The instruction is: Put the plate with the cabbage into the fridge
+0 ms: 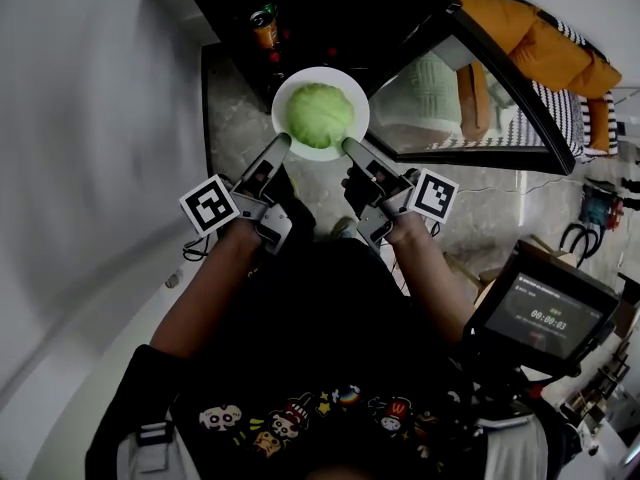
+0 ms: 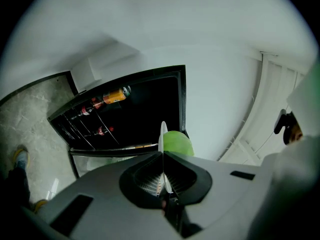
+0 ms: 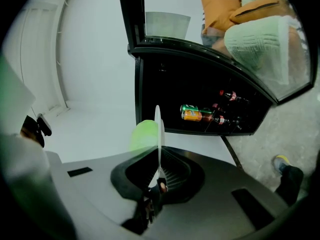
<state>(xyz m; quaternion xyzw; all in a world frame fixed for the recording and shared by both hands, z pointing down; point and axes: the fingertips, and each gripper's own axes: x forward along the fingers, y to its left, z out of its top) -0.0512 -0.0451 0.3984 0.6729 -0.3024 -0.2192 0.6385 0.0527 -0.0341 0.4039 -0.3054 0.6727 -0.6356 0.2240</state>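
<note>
A white plate [image 1: 288,96] carries a pale green cabbage [image 1: 320,115]; I hold it in the air just in front of the open black fridge [image 1: 330,13]. My left gripper [image 1: 281,143] is shut on the plate's near left rim and my right gripper [image 1: 349,146] is shut on its near right rim. In the left gripper view the plate [image 2: 162,134] shows edge-on between the jaws, with the cabbage [image 2: 178,143] to its right. In the right gripper view the plate [image 3: 158,129] is again edge-on, the cabbage [image 3: 144,134] blurred on its left.
The fridge's glass door [image 1: 470,98] stands swung open to the right. Drink cans and bottles [image 1: 264,26] lie on a fridge shelf at the left. A white wall [image 1: 90,118] runs along the left. A screen on a stand [image 1: 545,313] is at lower right.
</note>
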